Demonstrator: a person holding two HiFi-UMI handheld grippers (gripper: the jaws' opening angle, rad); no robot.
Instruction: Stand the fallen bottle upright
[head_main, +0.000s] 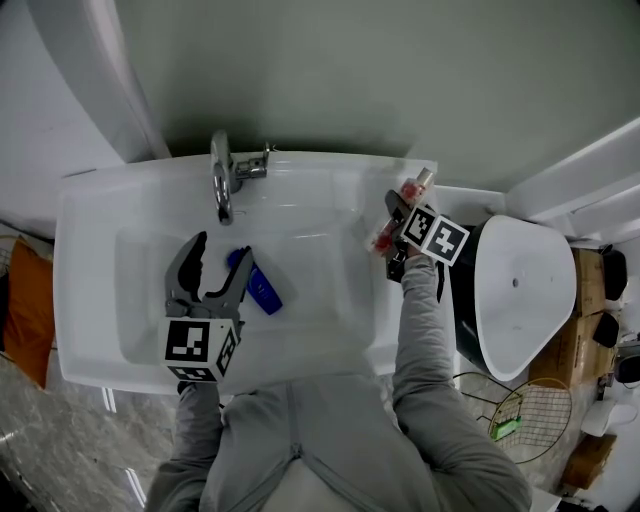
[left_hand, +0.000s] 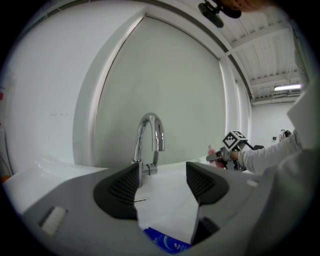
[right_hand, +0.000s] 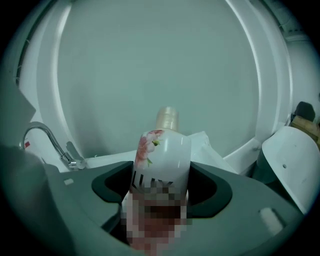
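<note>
White flowered bottle (right_hand: 162, 150), base hidden, pinched in right gripper (right_hand: 162, 185); left gripper (left_hand: 162, 182) spread over half-seen blue packet (left_hand: 167, 243).

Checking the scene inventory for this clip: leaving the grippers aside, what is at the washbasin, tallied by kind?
bottle: 1
blue package: 1
faucet: 1
Total: 3
</note>
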